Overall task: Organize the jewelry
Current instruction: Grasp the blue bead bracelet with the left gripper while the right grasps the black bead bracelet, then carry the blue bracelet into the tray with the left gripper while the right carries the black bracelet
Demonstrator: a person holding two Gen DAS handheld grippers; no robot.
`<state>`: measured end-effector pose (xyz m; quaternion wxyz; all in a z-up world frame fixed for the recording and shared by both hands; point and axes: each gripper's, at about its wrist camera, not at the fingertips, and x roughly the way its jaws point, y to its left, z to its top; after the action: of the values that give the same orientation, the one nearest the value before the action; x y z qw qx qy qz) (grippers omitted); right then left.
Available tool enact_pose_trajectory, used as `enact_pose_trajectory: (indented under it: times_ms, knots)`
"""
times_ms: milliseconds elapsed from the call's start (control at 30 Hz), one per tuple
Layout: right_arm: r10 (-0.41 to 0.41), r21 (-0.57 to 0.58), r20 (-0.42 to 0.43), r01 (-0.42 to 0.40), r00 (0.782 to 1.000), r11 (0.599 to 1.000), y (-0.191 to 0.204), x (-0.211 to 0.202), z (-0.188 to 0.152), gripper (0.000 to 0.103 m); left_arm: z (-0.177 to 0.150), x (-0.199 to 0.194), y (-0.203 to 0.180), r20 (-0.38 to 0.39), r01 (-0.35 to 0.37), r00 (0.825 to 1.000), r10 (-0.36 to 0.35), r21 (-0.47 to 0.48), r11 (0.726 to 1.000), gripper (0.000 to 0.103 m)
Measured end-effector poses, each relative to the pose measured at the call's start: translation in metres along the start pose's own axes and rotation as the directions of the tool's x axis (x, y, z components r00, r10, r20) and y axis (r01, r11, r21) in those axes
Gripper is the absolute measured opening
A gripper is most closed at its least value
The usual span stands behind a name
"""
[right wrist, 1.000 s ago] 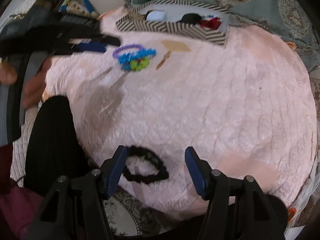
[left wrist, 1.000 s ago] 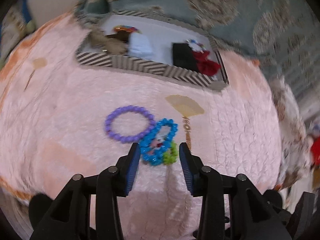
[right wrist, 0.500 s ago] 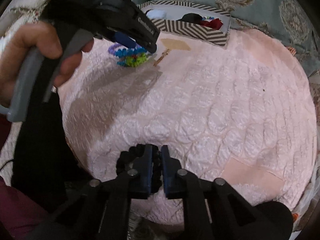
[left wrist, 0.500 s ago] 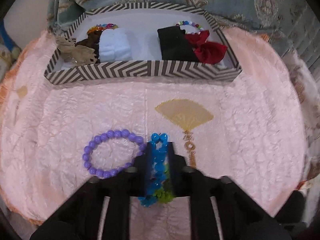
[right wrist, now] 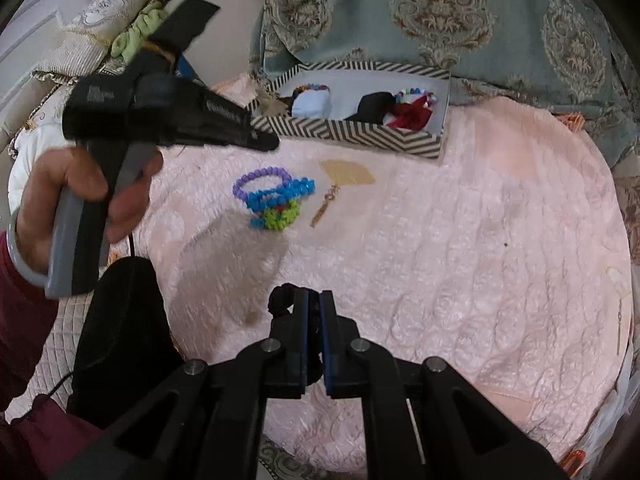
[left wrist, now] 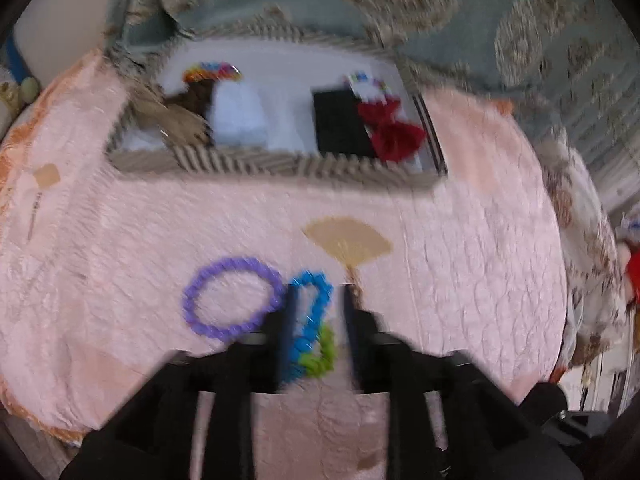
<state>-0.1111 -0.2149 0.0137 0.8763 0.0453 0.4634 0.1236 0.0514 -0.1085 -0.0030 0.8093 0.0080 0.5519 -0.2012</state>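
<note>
A blue bead bracelet [left wrist: 322, 294] lies on the pink quilted cloth [left wrist: 460, 280], over a green bead piece [left wrist: 324, 354] and next to a purple bracelet [left wrist: 240, 263]. My left gripper [left wrist: 318, 290] straddles the blue one. Its jaws are opening, with a gap on the right side. From the right wrist, the left gripper [right wrist: 266, 142] hangs just above the blue bracelet [right wrist: 280, 196], which rests on the cloth. My right gripper [right wrist: 314, 294] is shut on a black bead bracelet [right wrist: 280, 300], raised off the cloth.
A zigzag-striped box [right wrist: 360, 132] stands at the far edge, holding white, black and red pieces and colourful bracelets. Teal patterned fabric [right wrist: 440, 20] rises behind it. A hand [right wrist: 80, 200] grips the left tool. A gold fan motif [right wrist: 348, 174] marks the cloth.
The left jaws closed on the blue bracelet, then parted again; the bracelet stays on the cloth. The right jaws closed on the black bracelet and rose with it.
</note>
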Motion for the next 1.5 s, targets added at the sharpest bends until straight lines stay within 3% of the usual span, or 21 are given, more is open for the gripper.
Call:
enact_pose_trajectory:
  times_ms: [167, 233, 333, 567, 767, 933, 1500]
  knots:
    - [0.002, 0.021, -0.017, -0.002, 1.0, 1.0, -0.006, 0.002, -0.005, 0.005, -0.011, 0.032, -0.025, -0.038, -0.144, 0.988, 0.149, 0.11, 0.984, 0.017]
    - [0.0, 0.034, -0.021, 0.001, 1.0, 0.999, -0.009, -0.001, -0.008, 0.005, -0.011, 0.044, -0.027, -0.047, -0.167, 0.984, 0.175, 0.126, 0.978, 0.001]
    - [-0.006, 0.04, -0.01, 0.006, 1.0, 0.999, -0.013, -0.006, -0.006, 0.005, -0.005, 0.042, -0.013, -0.058, -0.086, 0.994, 0.089, 0.049, 0.995, 0.0]
    - [-0.001, 0.031, 0.04, 0.0, 0.999, 1.0, -0.013, -0.021, 0.011, 0.005, 0.015, -0.025, 0.012, 0.073, 0.014, 0.997, -0.011, -0.028, 1.0, 0.0]
    - [-0.003, 0.009, 0.094, 0.002, 0.996, 1.0, -0.008, -0.028, 0.039, 0.005, 0.034, -0.069, 0.022, 0.167, 0.025, 0.986, -0.018, -0.043, 0.999, 0.0]
    - [-0.021, -0.007, 0.117, 0.022, 0.993, 1.0, -0.008, -0.026, 0.069, 0.005, 0.049, -0.083, 0.027, 0.214, -0.012, 0.977, 0.021, -0.045, 0.999, 0.0]
    - [-0.045, 0.009, 0.145, 0.044, 0.988, 0.999, -0.026, 0.029, 0.164, 0.005, 0.089, -0.046, 0.041, 0.208, -0.091, 0.973, 0.102, -0.059, 0.994, 0.0]
